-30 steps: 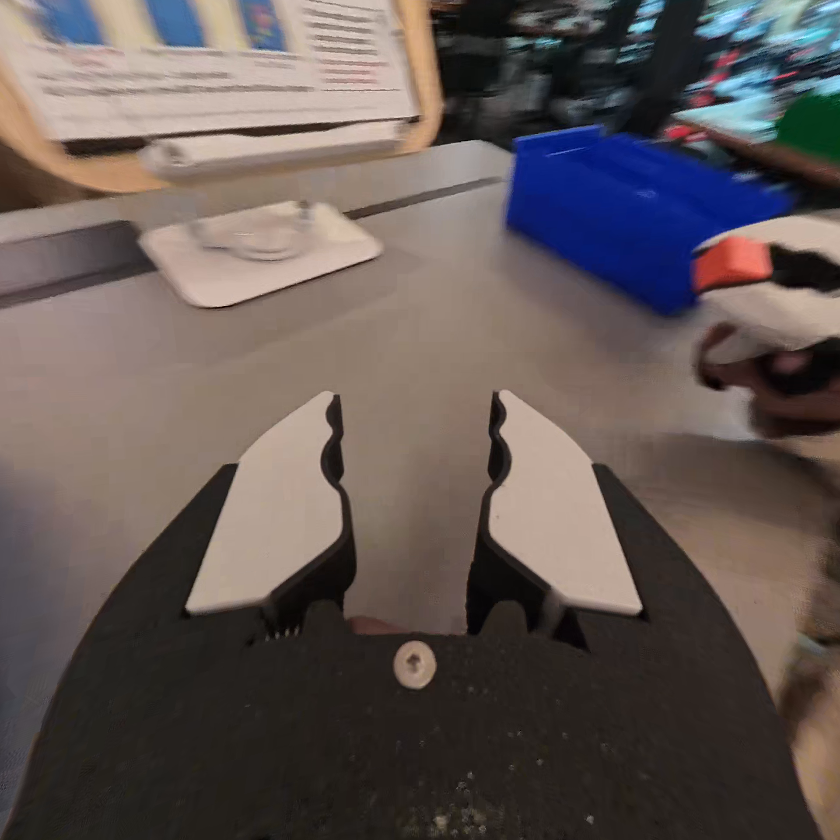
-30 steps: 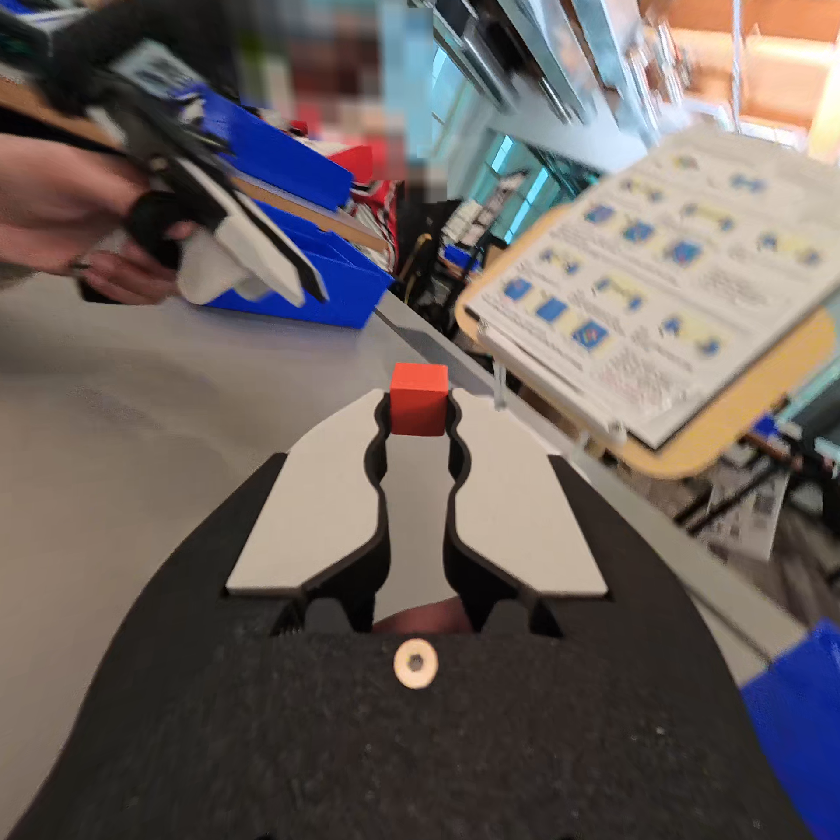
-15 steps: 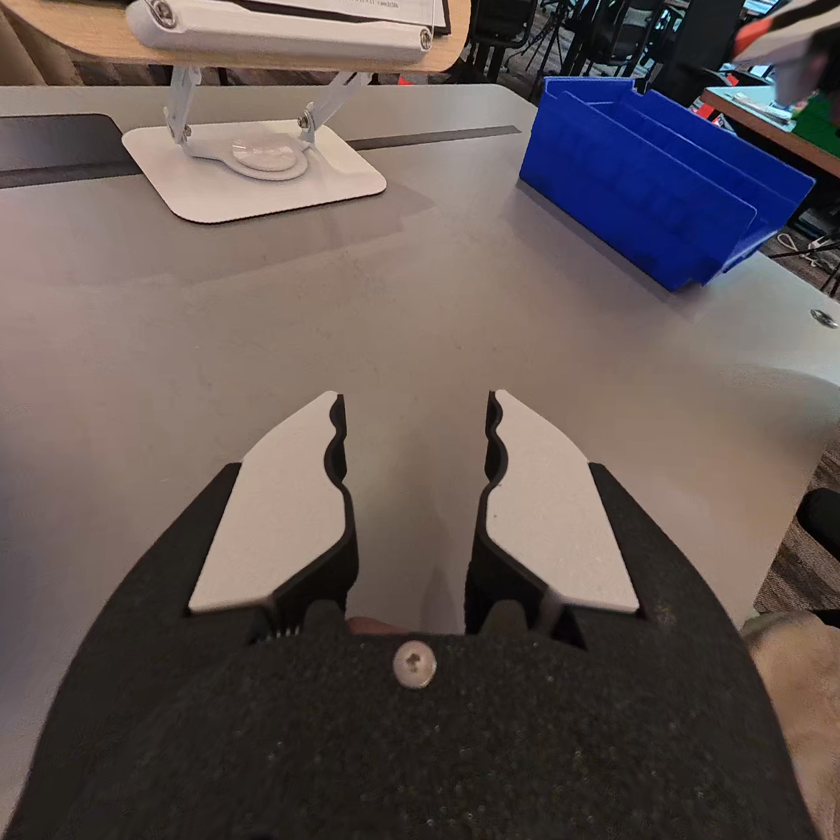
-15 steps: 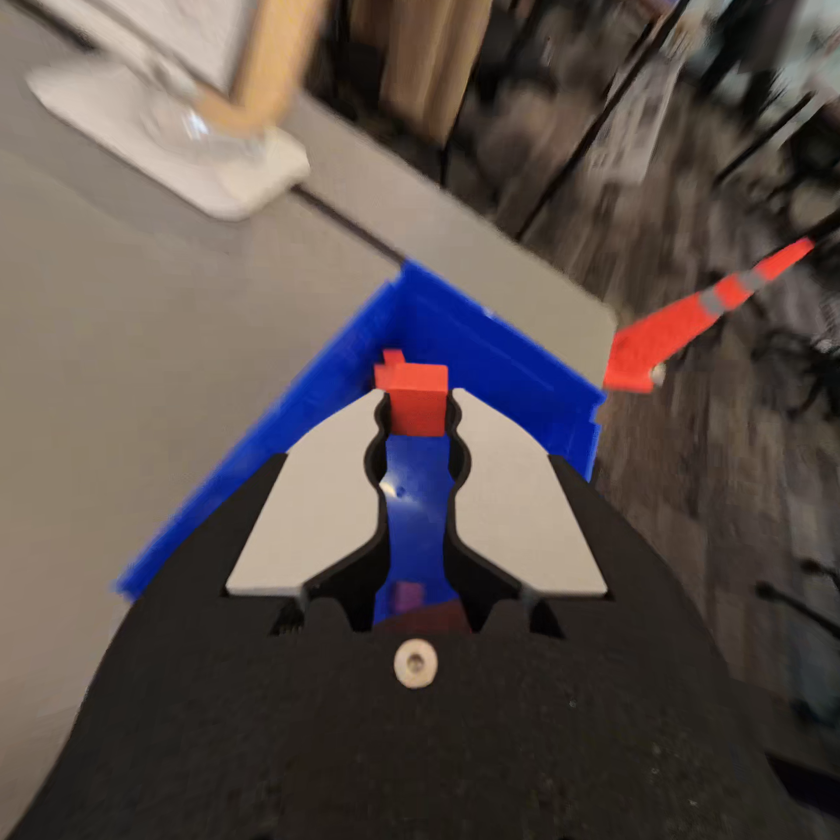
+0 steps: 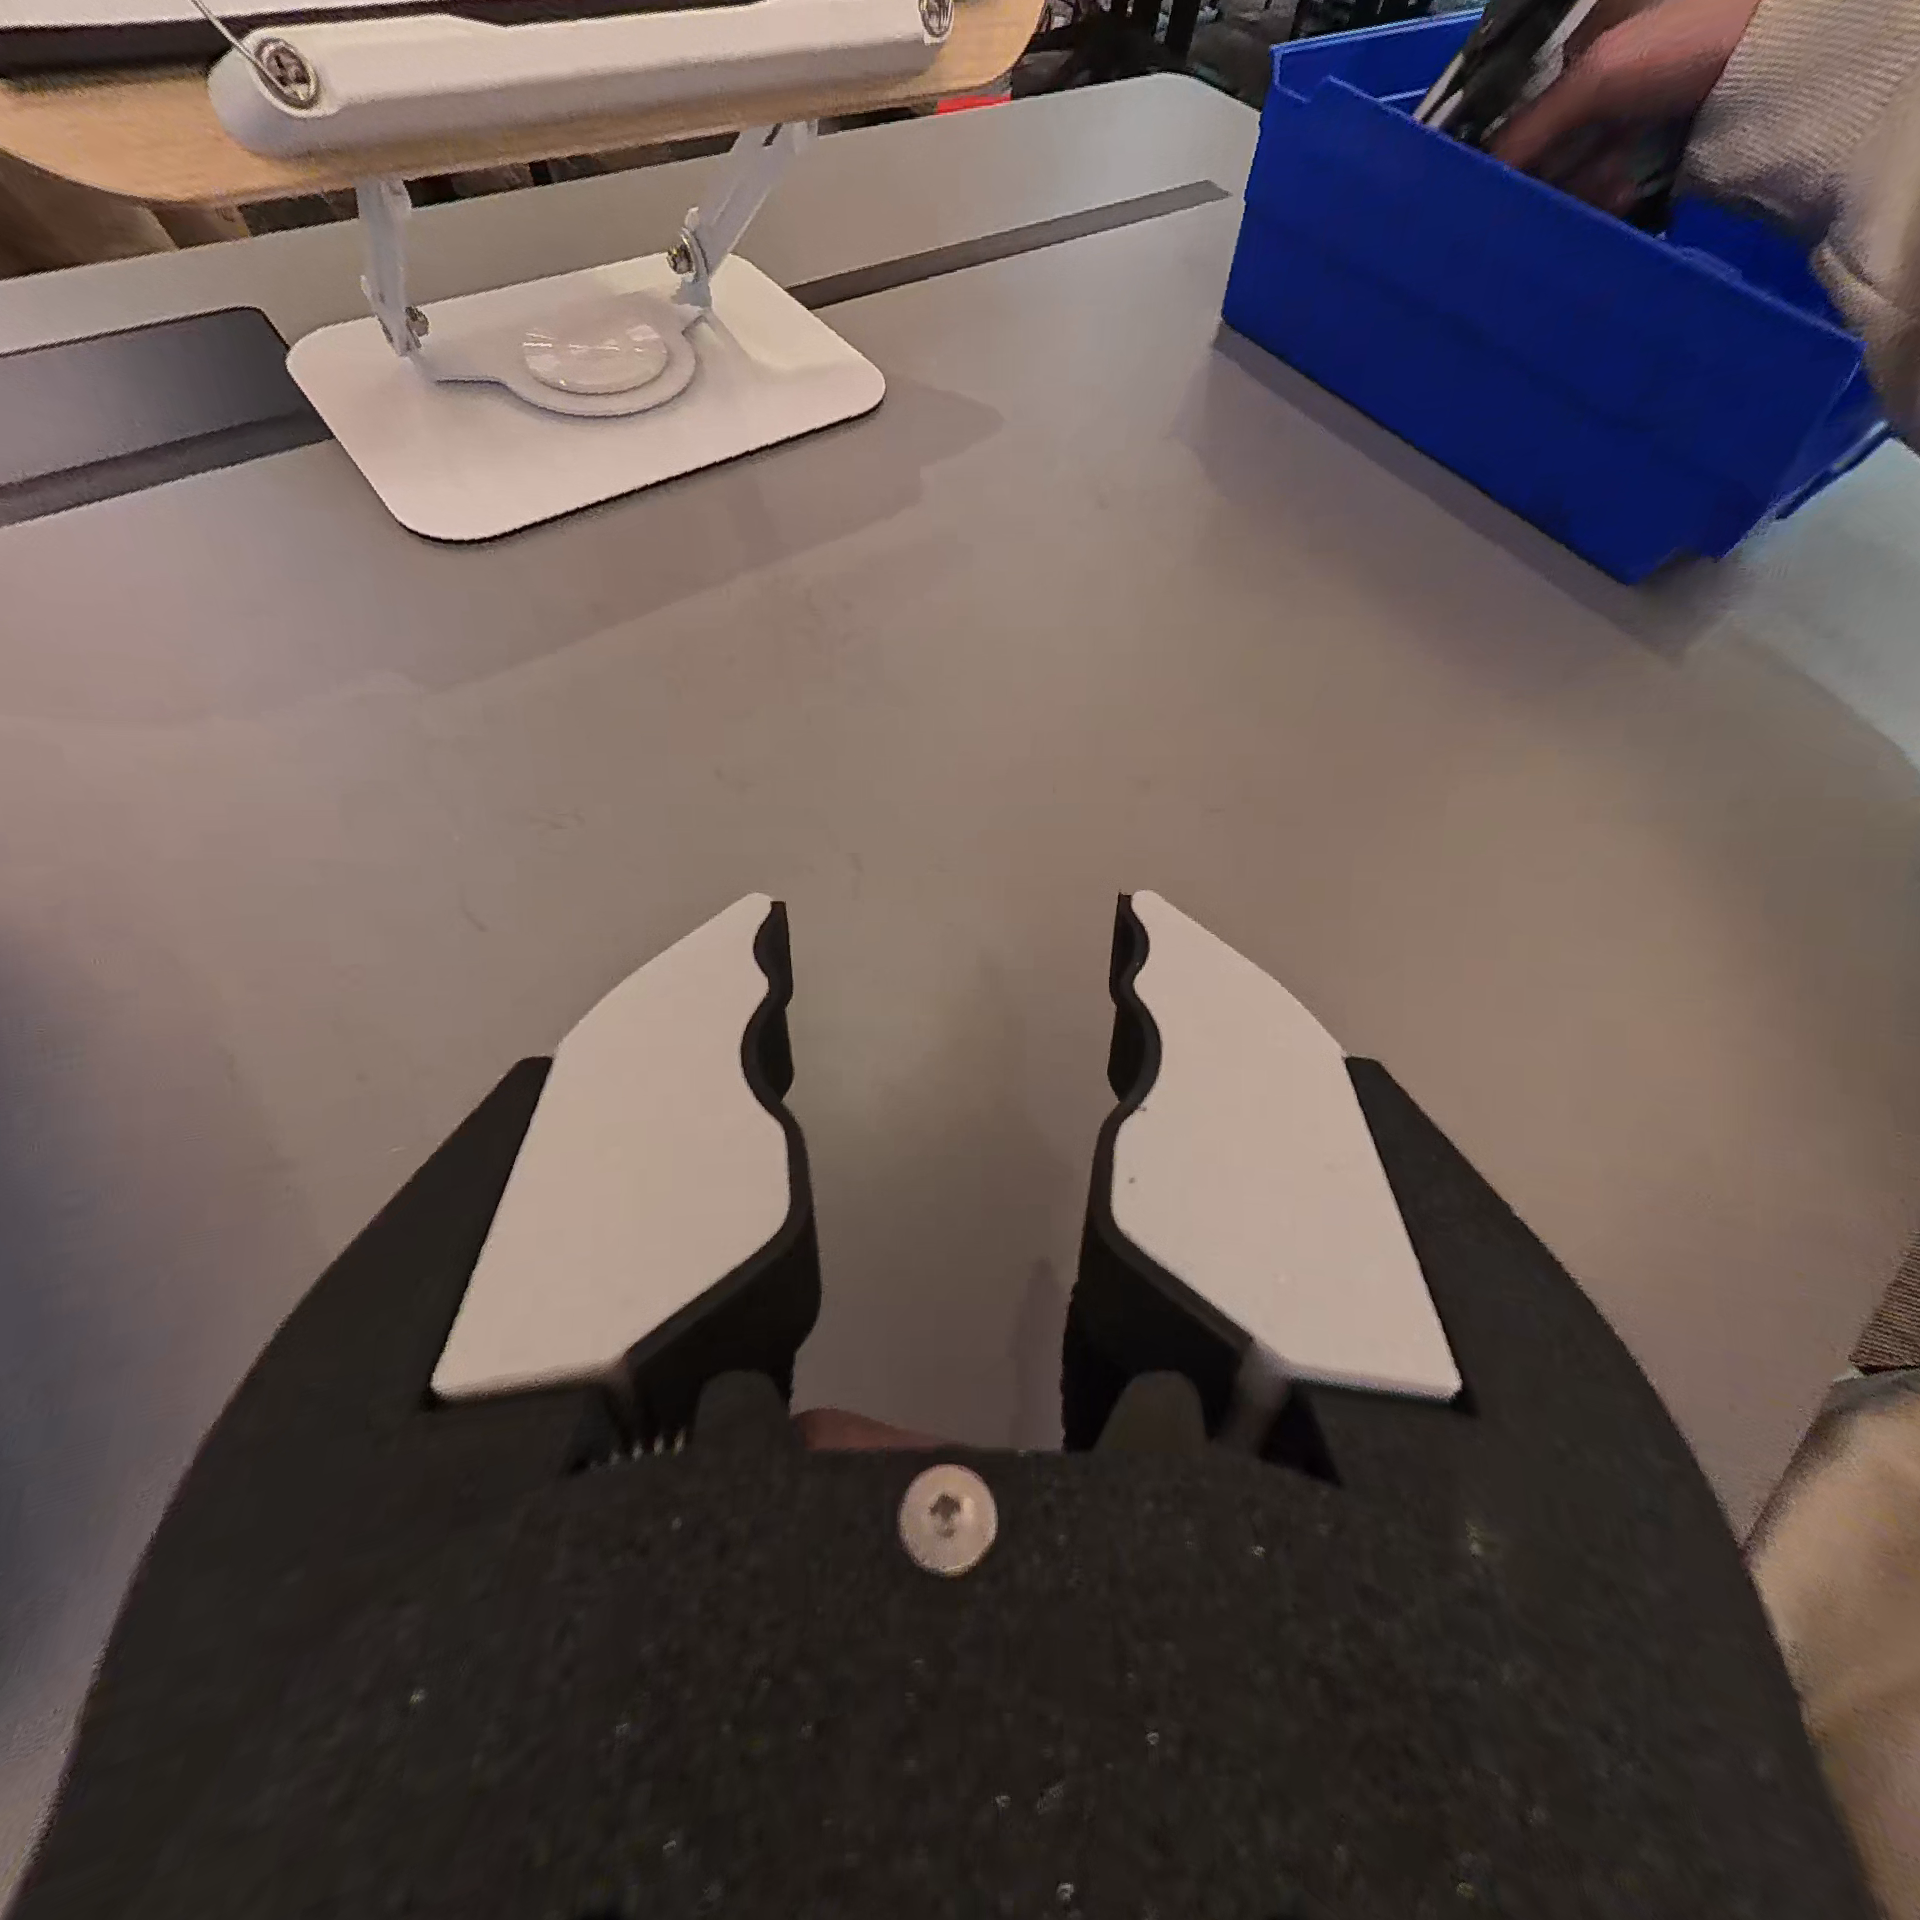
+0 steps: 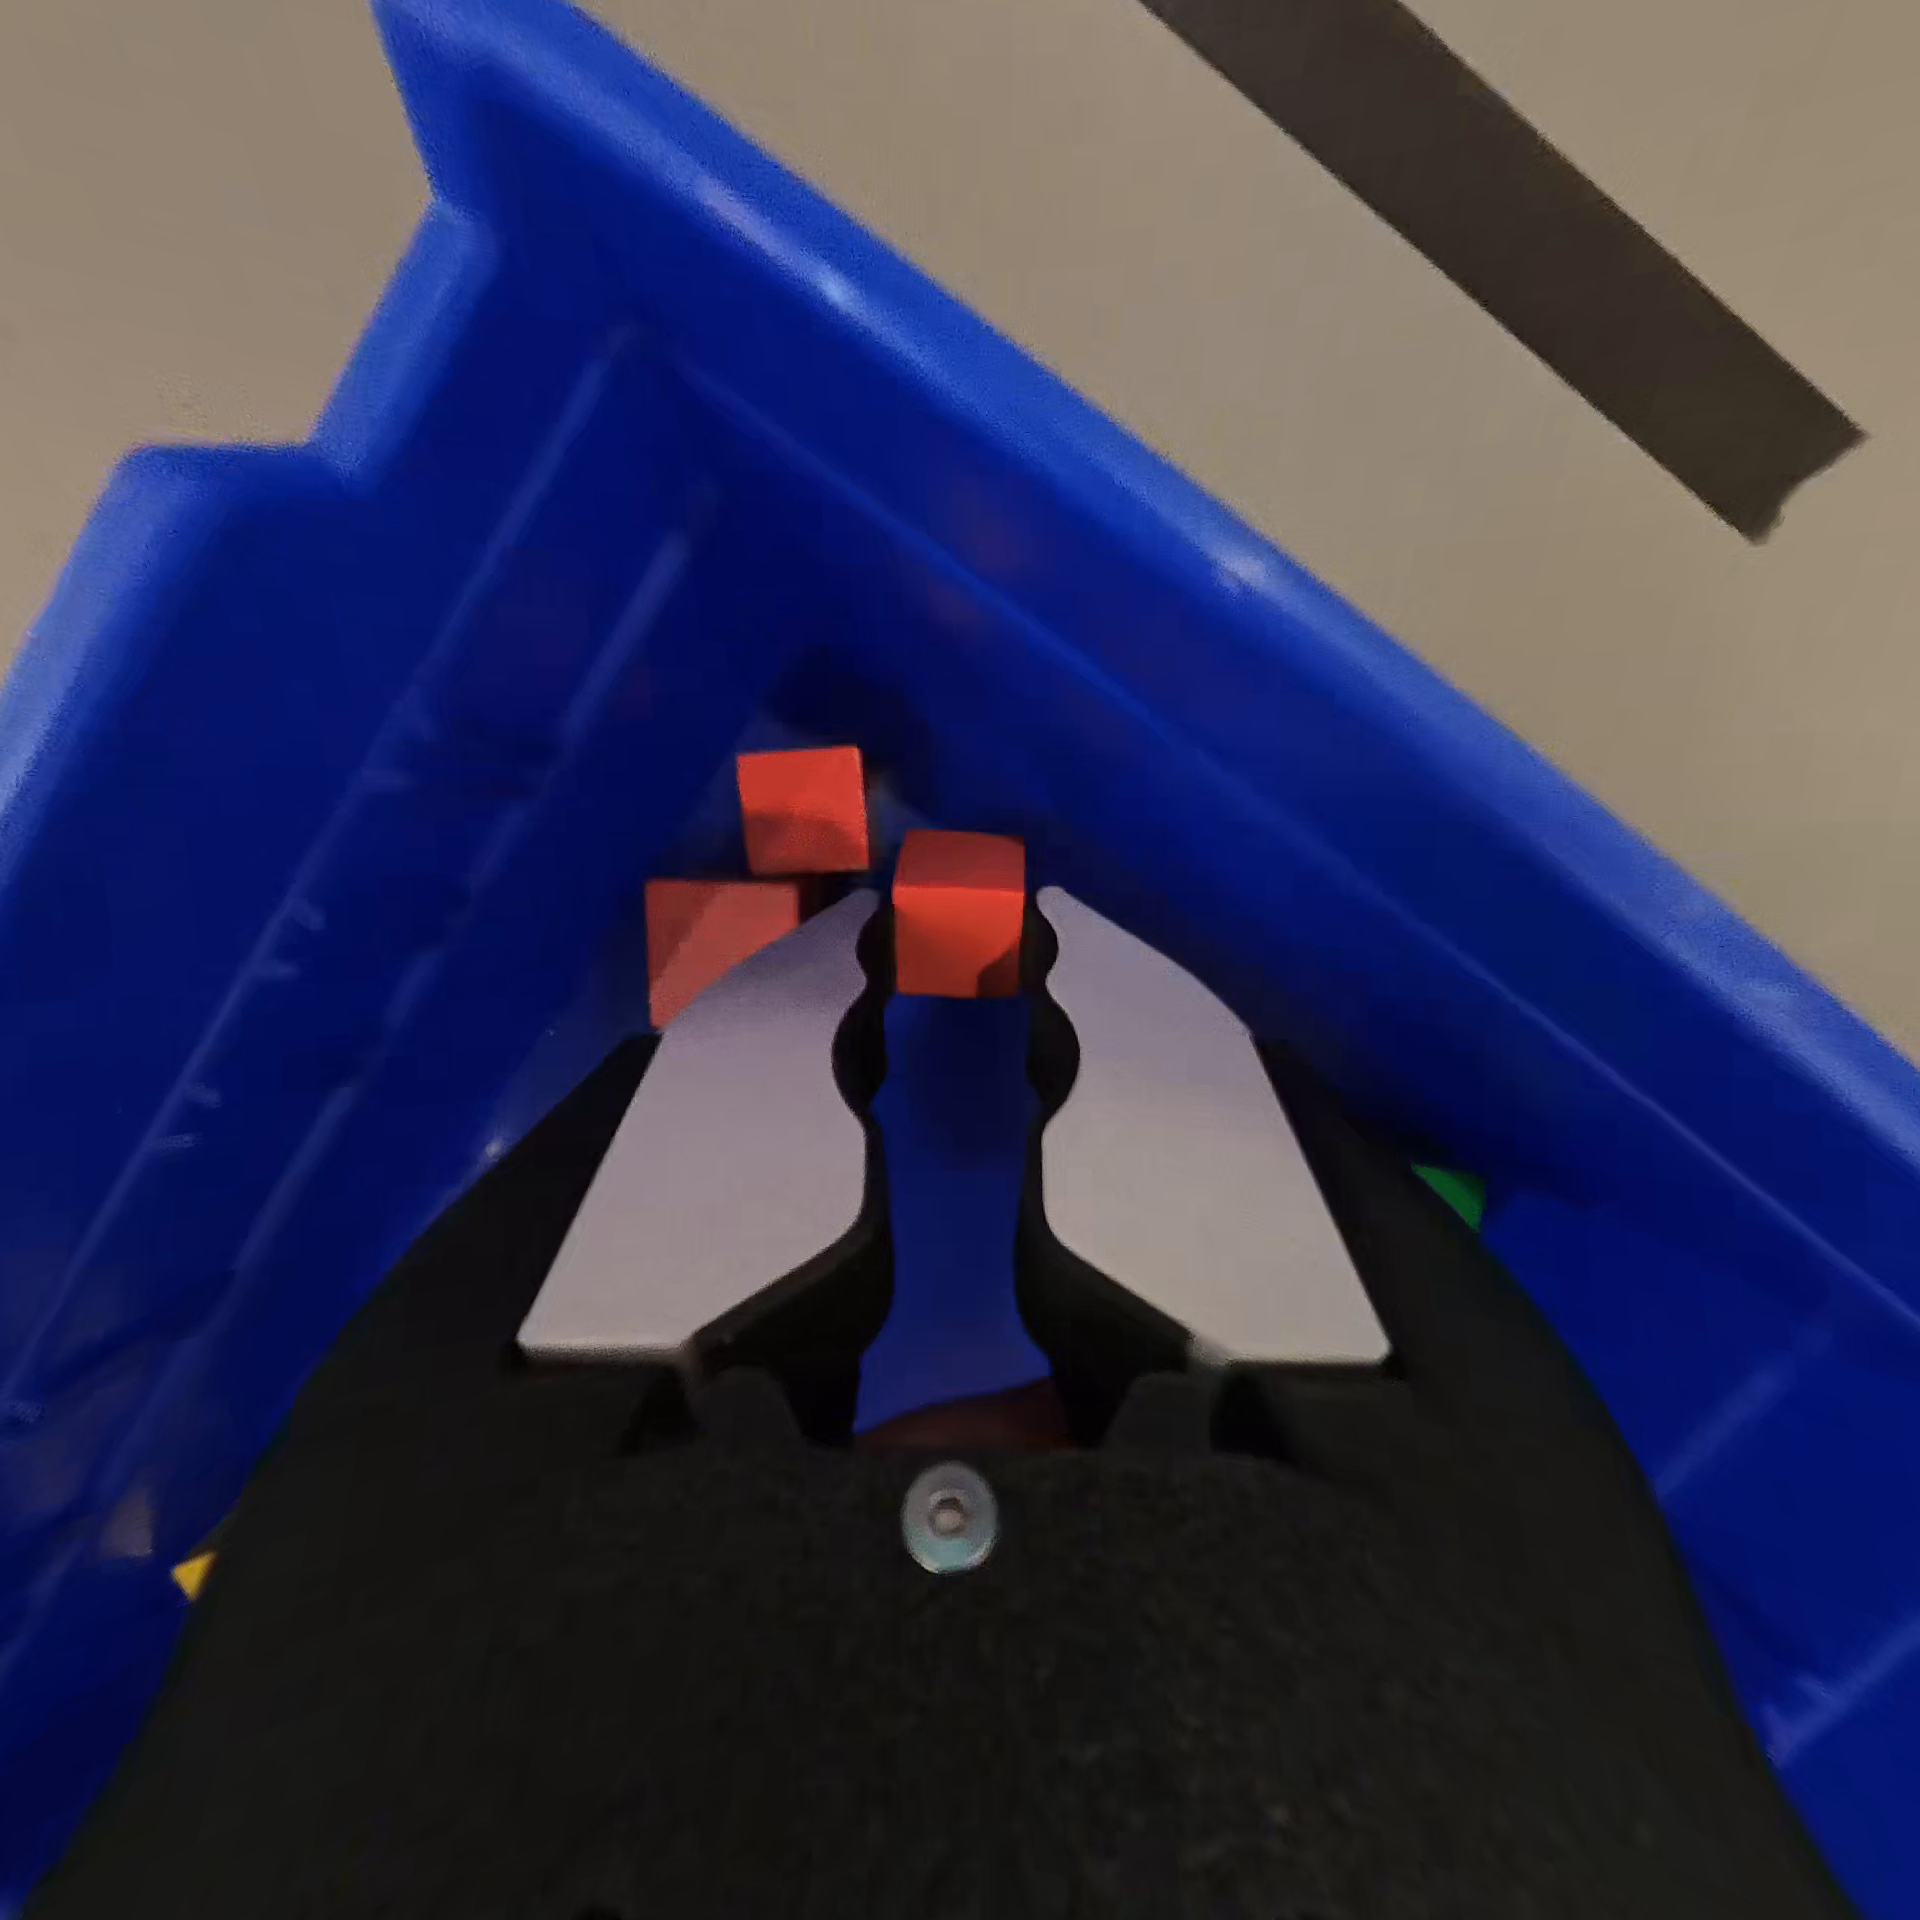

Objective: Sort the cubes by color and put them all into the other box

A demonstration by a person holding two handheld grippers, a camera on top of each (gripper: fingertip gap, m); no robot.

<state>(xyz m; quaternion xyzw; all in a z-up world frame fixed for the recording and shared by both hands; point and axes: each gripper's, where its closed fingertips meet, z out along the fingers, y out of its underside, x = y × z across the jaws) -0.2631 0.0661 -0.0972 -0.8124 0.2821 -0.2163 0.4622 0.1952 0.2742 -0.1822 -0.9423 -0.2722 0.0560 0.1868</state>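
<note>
A: The right gripper (image 6: 958, 904), at the centre of its own view, pinches a red cube (image 6: 956, 912) between its fingertips, inside a corner of the blue box (image 6: 1299, 665).

B: And around it?

A: Two more red cubes (image 6: 802, 808) lie just beyond the tips, up and to the left, one partly hidden behind the left finger. A green piece (image 6: 1449, 1193) peeks out at the right of the gripper body, a yellow one (image 6: 192, 1574) at lower left. A dark strip (image 6: 1538, 249) crosses the grey table (image 6: 156, 260) at upper right.

B: The other hand?

A: The left gripper (image 5: 951, 914) is spread wide, nothing between its fingers, above bare table. A white stand (image 5: 587, 405) carrying a wooden board sits at upper left; the blue box is at upper right, where a sleeved hand (image 5: 1621, 94) reaches into it.

B: Any legible writing?

A: None can be read.
</note>
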